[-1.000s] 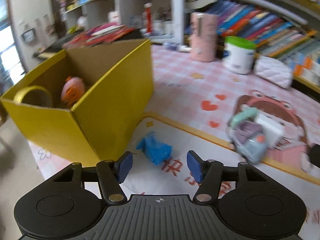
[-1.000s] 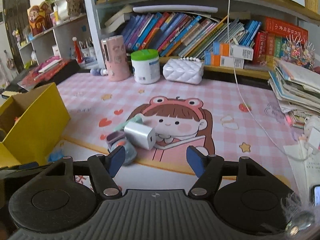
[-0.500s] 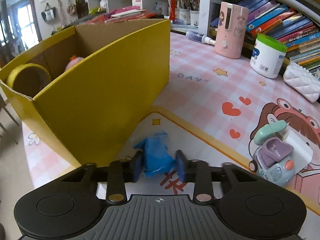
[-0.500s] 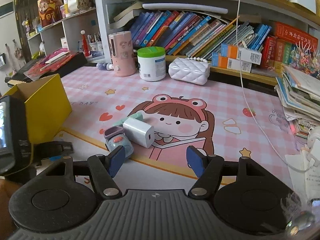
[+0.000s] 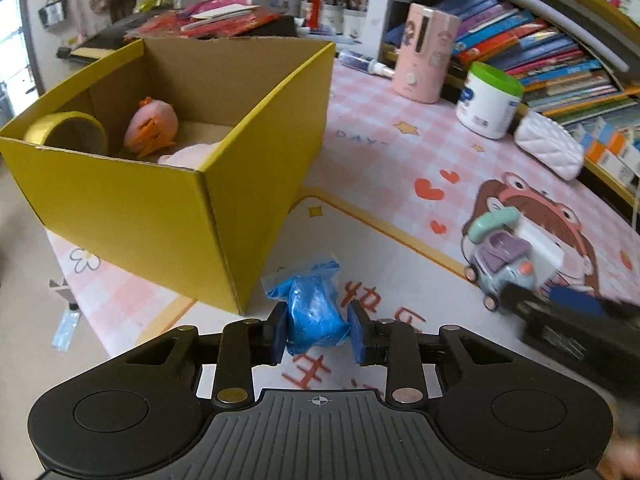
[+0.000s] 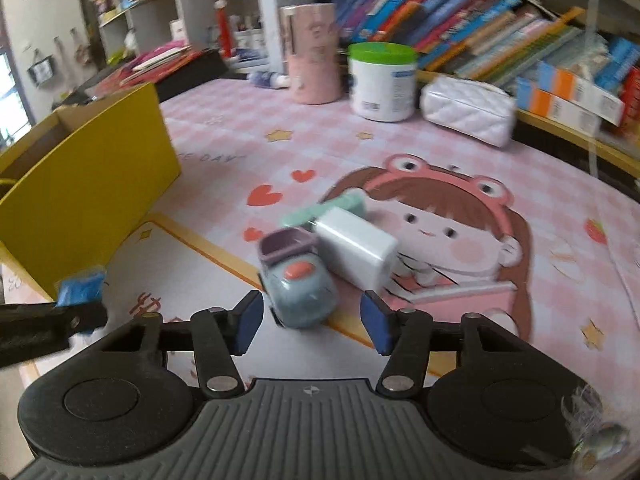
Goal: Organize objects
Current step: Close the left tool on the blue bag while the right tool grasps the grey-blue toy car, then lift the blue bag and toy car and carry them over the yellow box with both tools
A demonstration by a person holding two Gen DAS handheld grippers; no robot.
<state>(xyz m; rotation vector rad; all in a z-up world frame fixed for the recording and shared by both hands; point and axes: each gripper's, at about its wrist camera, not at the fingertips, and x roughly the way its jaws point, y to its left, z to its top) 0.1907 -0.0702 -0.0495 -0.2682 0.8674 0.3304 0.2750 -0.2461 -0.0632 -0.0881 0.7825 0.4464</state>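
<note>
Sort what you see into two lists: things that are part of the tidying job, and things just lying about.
Part of the job: blue bag in left gripper, toy car, white charger, yellow box, right gripper closing.

Lying about: green-lidded tub, pink canister, white quilted pouch, books.

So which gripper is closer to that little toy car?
Right. The right gripper has the toy car just ahead between its closing jaws, not yet touching. The left gripper is off to the side, clamped on a blue bag.

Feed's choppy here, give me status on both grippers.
Left gripper shut on blue bag. Right gripper closing, toy car between jaws, not gripped. Yellow box unobstructed.
</note>
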